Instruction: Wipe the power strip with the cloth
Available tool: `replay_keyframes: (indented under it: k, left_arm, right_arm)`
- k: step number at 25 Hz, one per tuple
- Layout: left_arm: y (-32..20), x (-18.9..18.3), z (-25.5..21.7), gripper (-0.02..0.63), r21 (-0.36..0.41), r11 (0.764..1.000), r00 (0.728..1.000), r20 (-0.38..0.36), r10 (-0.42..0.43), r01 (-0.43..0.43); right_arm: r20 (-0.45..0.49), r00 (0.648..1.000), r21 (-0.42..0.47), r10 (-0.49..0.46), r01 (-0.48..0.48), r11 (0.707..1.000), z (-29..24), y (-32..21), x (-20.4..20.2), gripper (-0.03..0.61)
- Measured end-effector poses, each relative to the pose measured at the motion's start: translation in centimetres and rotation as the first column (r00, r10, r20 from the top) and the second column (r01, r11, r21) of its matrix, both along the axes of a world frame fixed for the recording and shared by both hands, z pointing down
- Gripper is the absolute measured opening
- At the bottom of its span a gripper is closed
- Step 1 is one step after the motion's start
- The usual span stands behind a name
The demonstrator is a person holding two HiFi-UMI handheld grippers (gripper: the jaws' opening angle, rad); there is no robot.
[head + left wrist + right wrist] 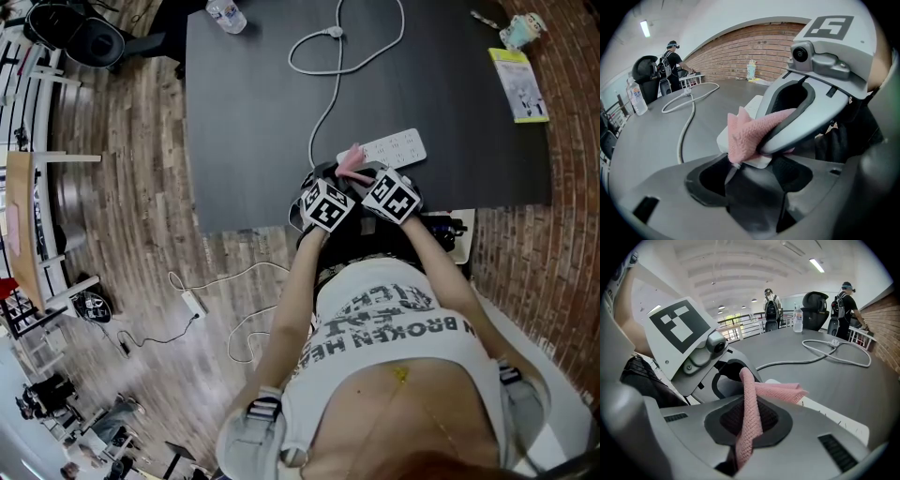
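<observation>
A white power strip (398,148) lies near the front edge of the dark table (244,141), and its white cord (323,112) loops away across the top. Both grippers meet at the strip's near end. My right gripper (367,173) is shut on a pink cloth (352,161). The cloth (773,390) runs up between that gripper's jaws and drapes onto the strip (834,420). My left gripper (339,178) sits just left of it. The strip's end corner (761,161) lies between the left jaws, which look closed on it. The cloth (745,131) hides part of that end.
At the table's far side stand a water bottle (226,14), a cup (521,28) and a yellow booklet (518,82). The table's front edge (244,228) runs just under the grippers. Another power strip (192,302) with its cable lies on the wooden floor. People (672,61) stand far off.
</observation>
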State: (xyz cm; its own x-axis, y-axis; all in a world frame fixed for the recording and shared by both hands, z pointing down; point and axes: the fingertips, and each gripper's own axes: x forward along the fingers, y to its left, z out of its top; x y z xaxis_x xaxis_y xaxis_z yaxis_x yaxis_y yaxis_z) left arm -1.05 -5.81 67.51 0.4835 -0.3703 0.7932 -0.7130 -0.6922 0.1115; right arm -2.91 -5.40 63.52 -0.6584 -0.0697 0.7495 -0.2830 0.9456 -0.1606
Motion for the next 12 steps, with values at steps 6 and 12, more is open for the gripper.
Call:
replay_keyframes:
  k: [6, 12]
  left_arm:
    - [-0.1, 0.0, 0.0, 0.281, 0.000, 1.000, 1.000, -0.001, 0.001, -0.001]
    - [-0.1, -0.1, 0.0, 0.282, 0.001, 1.000, 1.000, 0.000, 0.003, -0.003]
  right_arm:
    - [-0.015, 0.999, 0.022, 0.042, -0.042, 0.999, 0.1, -0.7, 1.1, 0.015]
    - [-0.020, 0.993, 0.043, 0.114, -0.113, 0.993, 0.0, -2.0, 2.9, 0.015]
